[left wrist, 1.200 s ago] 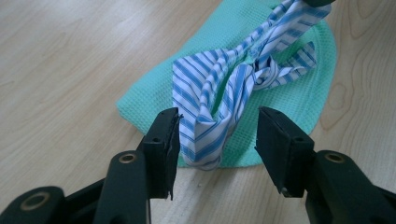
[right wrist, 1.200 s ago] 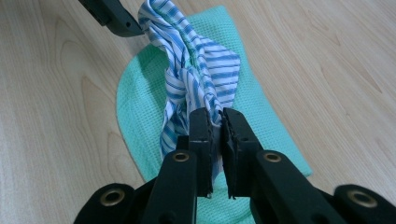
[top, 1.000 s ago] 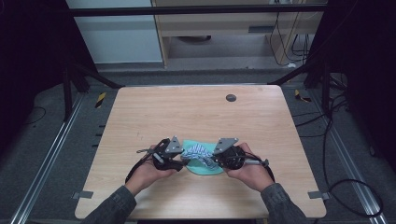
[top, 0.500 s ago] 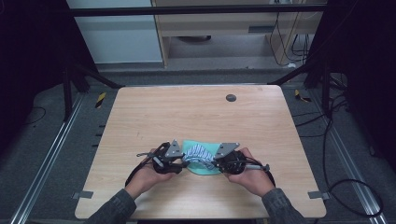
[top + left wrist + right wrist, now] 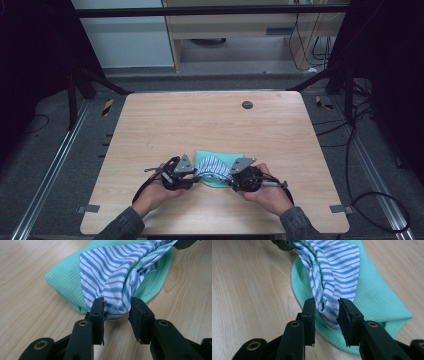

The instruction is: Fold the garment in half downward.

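Wood-grain table [image 5: 210, 125] takes up the middle of the high view, pale and mostly bare, with a small dark round disc [image 5: 247, 104] toward its upper right. No bowl, tray or other container stands on it, so nothing is held inside anything.

Next in size is the green waffle-weave cloth [image 5: 218, 161], lying flat at the lower centre of the high view, near the table's front edge. On top of it sits the blue-and-white striped cloth [image 5: 214, 165], bunched and stretched between the two tools; in the left gripper view it [image 5: 115, 272] rises from the lower middle toward the upper right of the frame.

The left tool [image 5: 117, 311] has its jaws pressed against one gathered end of the striped cloth, pinching it. The right tool [image 5: 326, 312] is likewise clamped on the other end [image 5: 334, 282], low in the centre of its view. Both hands, left [image 5: 157, 192] and right [image 5: 265, 195], sit at the bottom of the high view.

Judging from the grips, the risks are these: each tool holds only a narrow bunch of fabric, so a pull apart could slip one end free. The green cloth lies directly beneath, and a jaw closing low could catch its edge and drag it along, spoiling the arrangement.
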